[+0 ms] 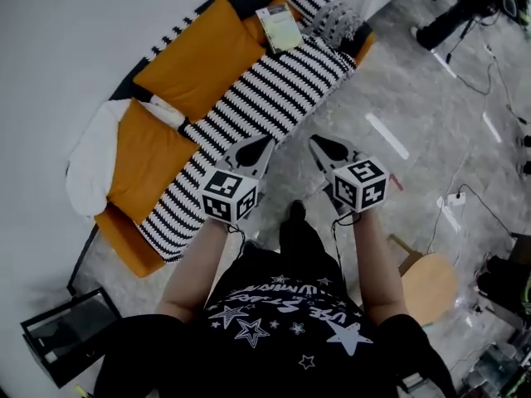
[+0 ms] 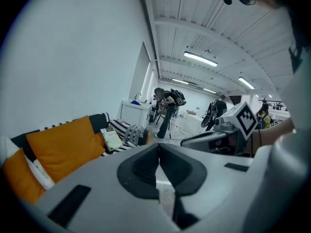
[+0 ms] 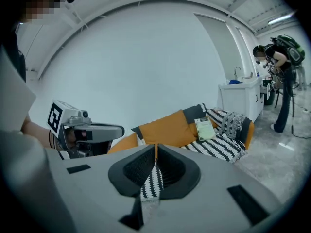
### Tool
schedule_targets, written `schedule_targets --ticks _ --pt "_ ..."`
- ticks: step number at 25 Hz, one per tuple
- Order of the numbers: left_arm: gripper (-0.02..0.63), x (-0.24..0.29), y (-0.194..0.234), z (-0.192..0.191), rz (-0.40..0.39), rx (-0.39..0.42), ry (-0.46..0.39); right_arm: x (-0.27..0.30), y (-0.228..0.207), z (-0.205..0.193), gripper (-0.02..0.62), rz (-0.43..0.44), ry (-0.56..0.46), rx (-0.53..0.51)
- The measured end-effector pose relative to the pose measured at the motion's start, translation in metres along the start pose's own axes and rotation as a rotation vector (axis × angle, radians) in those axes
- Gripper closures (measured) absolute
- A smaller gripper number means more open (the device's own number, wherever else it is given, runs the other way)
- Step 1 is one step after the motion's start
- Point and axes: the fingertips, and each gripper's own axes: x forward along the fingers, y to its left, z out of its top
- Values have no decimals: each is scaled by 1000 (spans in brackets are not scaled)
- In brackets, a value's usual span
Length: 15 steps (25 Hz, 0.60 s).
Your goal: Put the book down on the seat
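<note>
The book point(image 1: 279, 28), pale green and white, lies propped at the far end of the sofa seat point(image 1: 274, 89), which wears a black-and-white striped cover. The book also shows in the left gripper view point(image 2: 112, 140) and the right gripper view point(image 3: 204, 128). My left gripper point(image 1: 267, 143) and right gripper point(image 1: 316, 143) hover side by side over the floor just in front of the sofa, well short of the book. Both are shut, tips together, with nothing between them point(image 2: 159, 147) point(image 3: 155, 147).
Orange back cushions point(image 1: 203, 52) and a white pillow point(image 1: 87, 160) line the sofa. A round wooden stool point(image 1: 427, 287) stands at my right, a black box point(image 1: 62, 334) at lower left. Cables point(image 1: 465, 197) cross the grey floor. People point(image 2: 167, 108) stand beyond a white cabinet point(image 3: 240, 98).
</note>
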Motion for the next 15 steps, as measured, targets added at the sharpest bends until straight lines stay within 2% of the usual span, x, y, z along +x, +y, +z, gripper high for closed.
schedule_targets --ticks 3,9,15 --pt "597 -38 10 -11 11 -9 -19 6 45 7 563 15 -53 -5" --pt "597 -122 23 -19 29 10 -77 23 152 19 565 61 -110 -122" --pt "597 -196 36 -36 59 14 -120 27 227 3 565 61 -108 -188"
